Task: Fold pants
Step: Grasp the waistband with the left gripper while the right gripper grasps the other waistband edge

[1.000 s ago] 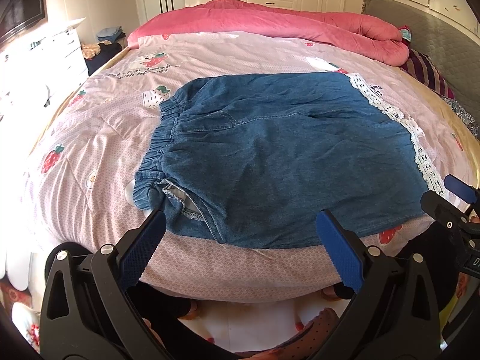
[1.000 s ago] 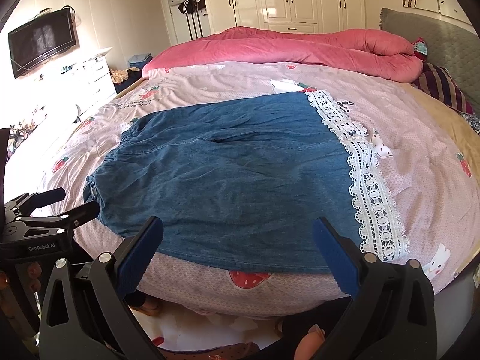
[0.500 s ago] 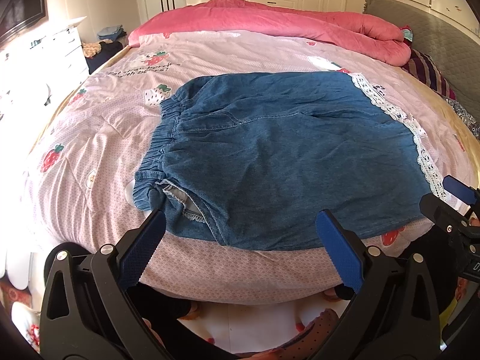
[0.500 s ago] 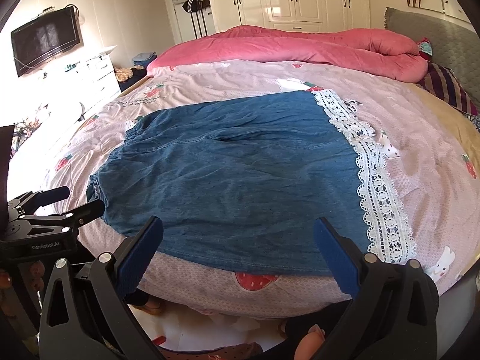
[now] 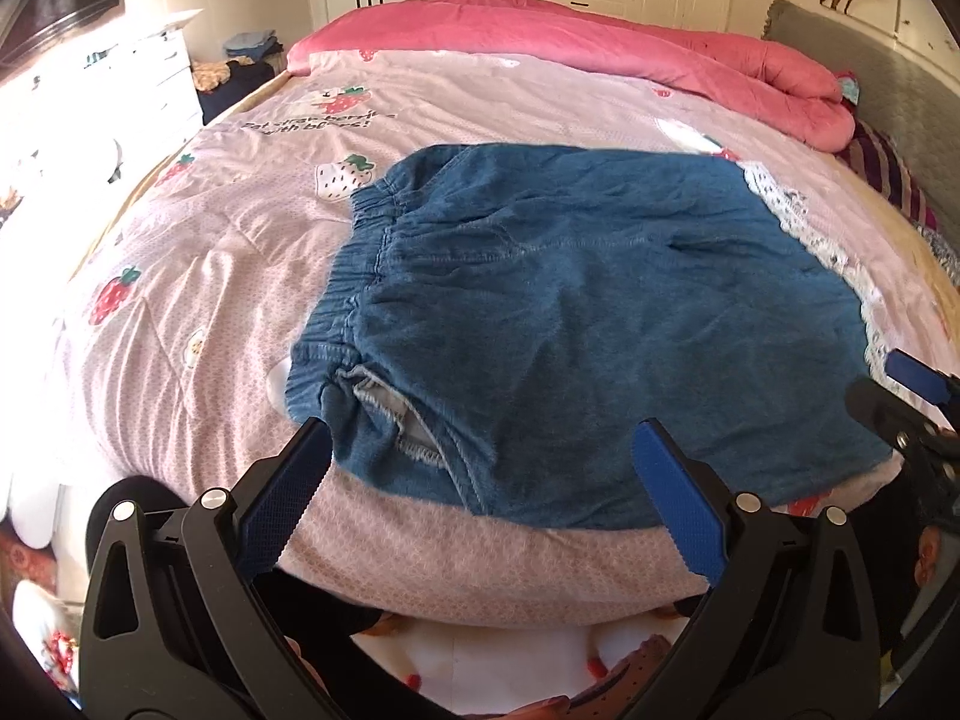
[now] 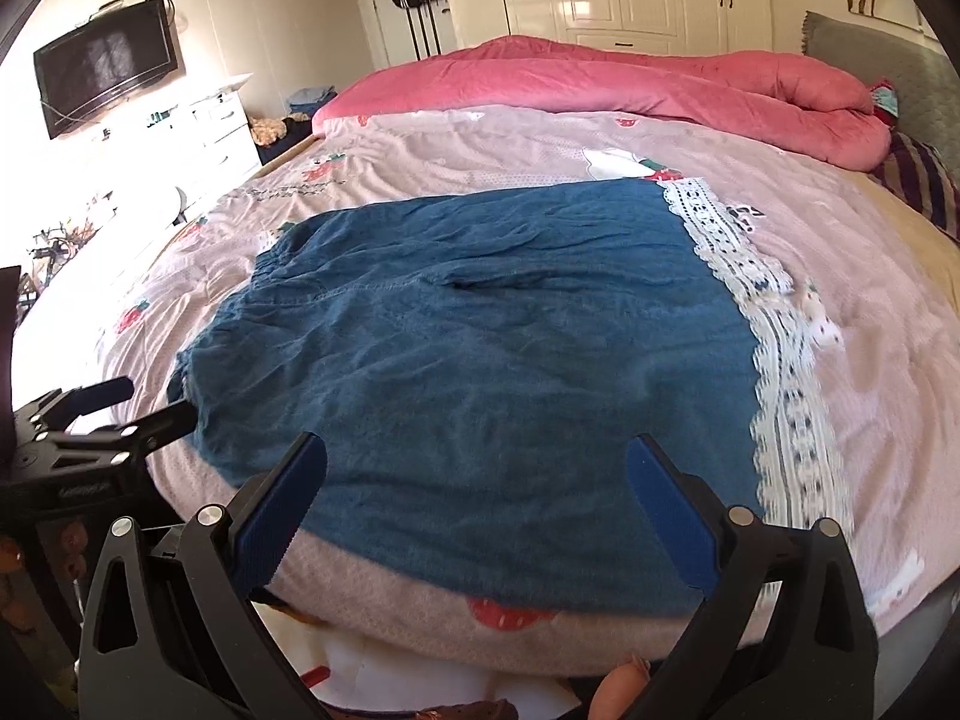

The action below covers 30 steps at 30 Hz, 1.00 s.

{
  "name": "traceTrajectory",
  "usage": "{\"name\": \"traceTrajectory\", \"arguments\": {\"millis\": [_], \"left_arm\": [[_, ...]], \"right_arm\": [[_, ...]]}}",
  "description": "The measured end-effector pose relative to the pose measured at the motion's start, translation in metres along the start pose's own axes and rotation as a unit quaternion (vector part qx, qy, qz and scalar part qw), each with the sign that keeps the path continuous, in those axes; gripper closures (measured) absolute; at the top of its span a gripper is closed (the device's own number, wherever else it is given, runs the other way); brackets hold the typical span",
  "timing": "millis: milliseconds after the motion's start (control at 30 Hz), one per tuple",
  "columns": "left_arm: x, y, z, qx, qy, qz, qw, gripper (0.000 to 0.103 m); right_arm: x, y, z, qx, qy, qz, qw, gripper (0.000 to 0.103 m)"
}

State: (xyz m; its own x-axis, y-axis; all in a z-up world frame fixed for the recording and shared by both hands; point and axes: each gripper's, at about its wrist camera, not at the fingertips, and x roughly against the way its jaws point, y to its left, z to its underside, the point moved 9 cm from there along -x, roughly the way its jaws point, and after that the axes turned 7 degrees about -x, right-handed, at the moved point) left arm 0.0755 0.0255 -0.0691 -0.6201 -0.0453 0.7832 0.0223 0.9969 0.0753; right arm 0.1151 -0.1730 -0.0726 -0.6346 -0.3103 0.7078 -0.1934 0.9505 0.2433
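Note:
Blue denim pants point(image 5: 588, 324) lie flat on the pink strawberry bedspread point(image 5: 198, 276), elastic waistband to the left, white lace hem point(image 6: 774, 384) to the right. My left gripper point(image 5: 480, 480) is open and empty, just short of the pants' near edge by the waistband corner. My right gripper point(image 6: 480, 480) is open and empty over the near edge, closer to the lace hem. The right gripper shows at the right edge of the left wrist view point(image 5: 900, 396); the left gripper shows at the left edge of the right wrist view point(image 6: 108, 414).
A rolled pink duvet point(image 6: 630, 84) lies along the far side of the bed. A grey headboard point(image 5: 888, 90) and striped pillow point(image 6: 924, 180) are at the right. White drawers point(image 6: 222, 126) and a wall TV point(image 6: 108, 66) stand at the left.
Both grippers have moved forward toward the pants' near edge; the pants look larger in both views. The pants have not moved and both jaws stay open.

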Motion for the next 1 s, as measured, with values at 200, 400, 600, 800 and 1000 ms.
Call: {"name": "traceTrajectory", "arguments": {"millis": [200, 400, 600, 800, 1000], "left_arm": [[-0.011, 0.024, -0.028, 0.023, -0.008, 0.003, 0.9997, 0.009], [-0.028, 0.043, -0.061, 0.006, -0.015, 0.003, 0.9999, 0.009], [-0.072, 0.069, -0.095, 0.002, 0.003, 0.025, 0.9997, 0.009], [-0.126, 0.090, -0.123, -0.010, 0.024, 0.045, 0.9986, 0.009], [-0.169, 0.083, -0.143, -0.060, 0.028, 0.081, 0.9945, 0.016]], "right_arm": [[-0.019, 0.000, -0.037, -0.002, -0.005, -0.011, 1.000, 0.004], [-0.045, -0.006, -0.060, 0.009, 0.014, -0.011, 1.000, 0.004], [-0.077, -0.012, -0.088, 0.012, 0.035, -0.021, 0.999, 0.004], [-0.115, -0.001, -0.120, 0.082, 0.048, -0.026, 0.995, 0.004], [-0.168, 0.019, -0.141, 0.163, 0.082, -0.027, 0.983, 0.004]]}}
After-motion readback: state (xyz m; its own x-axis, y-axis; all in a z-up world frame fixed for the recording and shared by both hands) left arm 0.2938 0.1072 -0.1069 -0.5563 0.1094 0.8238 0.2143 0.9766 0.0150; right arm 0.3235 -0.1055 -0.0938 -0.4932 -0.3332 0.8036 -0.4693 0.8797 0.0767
